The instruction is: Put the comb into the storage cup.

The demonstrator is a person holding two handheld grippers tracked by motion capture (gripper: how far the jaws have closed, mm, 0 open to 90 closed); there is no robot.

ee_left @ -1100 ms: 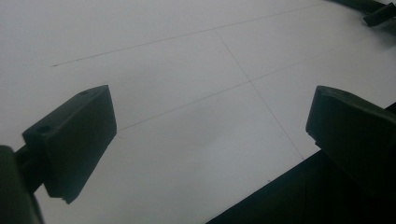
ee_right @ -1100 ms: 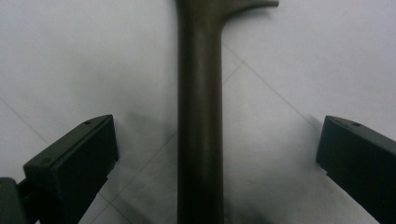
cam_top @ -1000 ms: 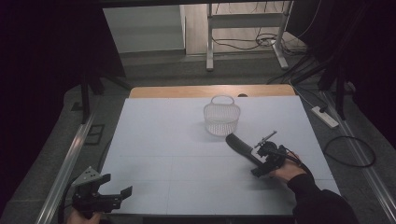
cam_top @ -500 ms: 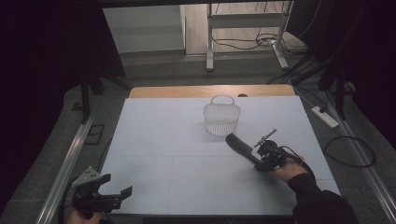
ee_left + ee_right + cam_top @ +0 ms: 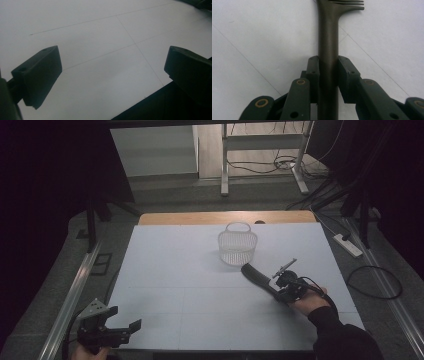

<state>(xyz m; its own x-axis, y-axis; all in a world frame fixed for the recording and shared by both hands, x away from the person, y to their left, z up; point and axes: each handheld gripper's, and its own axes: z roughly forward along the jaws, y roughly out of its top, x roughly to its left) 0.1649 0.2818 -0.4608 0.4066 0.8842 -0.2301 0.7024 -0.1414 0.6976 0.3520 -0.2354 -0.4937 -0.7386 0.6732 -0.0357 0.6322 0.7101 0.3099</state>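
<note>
High view: I read the right gripper [image 5: 285, 287] low on the white table [image 5: 175, 270], at its right side, with the hand [image 5: 309, 301] behind it and the dark sleeve running back to the bottom edge. A dark long-handled utensil [image 5: 257, 277] runs out from between the fingers, up and to the left, toward the white wire basket [image 5: 237, 245]. Its far end stops just short of the basket, apart from it. The long axis is in line with the gripper's own axis, so any carry toward the basket extends straight ahead of the fingers. The left gripper [image 5: 117, 330] sits at the near left corner, well apart from both things; the right hand is plainly the nearer one.

Left gripper view: the two jaws stand wide apart with bare table between them. This gripper holds nothing.

Right gripper view: the jaws have just been closing, and both pads [image 5: 313, 75] now press on the handle of the utensil [image 5: 327, 45], one on each side. The handle runs straight ahead from between the fingers, and its head, ridged like a comb or fork, lies at the far end. I judge the grip centred and the utensil resting level on the table
</note>
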